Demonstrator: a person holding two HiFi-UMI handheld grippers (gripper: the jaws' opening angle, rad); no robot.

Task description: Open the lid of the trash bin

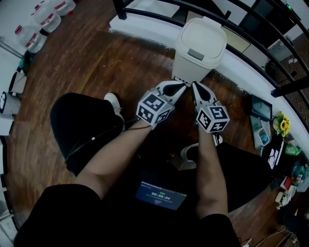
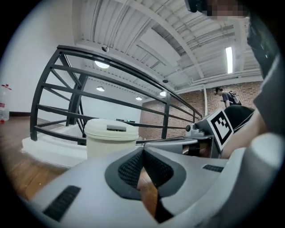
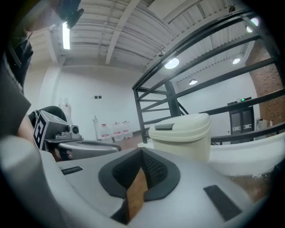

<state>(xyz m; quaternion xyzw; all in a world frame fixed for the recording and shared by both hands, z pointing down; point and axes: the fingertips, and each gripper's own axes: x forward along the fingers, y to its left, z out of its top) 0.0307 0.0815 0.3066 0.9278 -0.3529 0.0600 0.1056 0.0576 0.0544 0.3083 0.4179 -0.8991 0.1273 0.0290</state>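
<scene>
A cream trash bin (image 1: pixel 198 49) with its lid down stands on the wooden floor by a white curb. A grey push button (image 1: pixel 195 54) sits on the lid. The bin (image 2: pixel 110 137) shows ahead in the left gripper view and stands just beyond the jaws as the bin (image 3: pixel 181 133) in the right gripper view. My left gripper (image 1: pixel 182 84) and right gripper (image 1: pixel 195 85) are side by side just in front of the bin's near side, both shut with nothing held. In each gripper view the tips meet: left gripper (image 2: pixel 142 148), right gripper (image 3: pixel 142 152).
A black metal railing (image 1: pixel 227 14) on the white curb (image 1: pixel 145 29) curves behind the bin. Plastic bottles (image 1: pixel 46 21) stand at the far left. A low shelf of small items (image 1: pixel 270 140) lies to the right. The person's shoes (image 1: pixel 113 103) and a phone screen (image 1: pixel 159 194) are below.
</scene>
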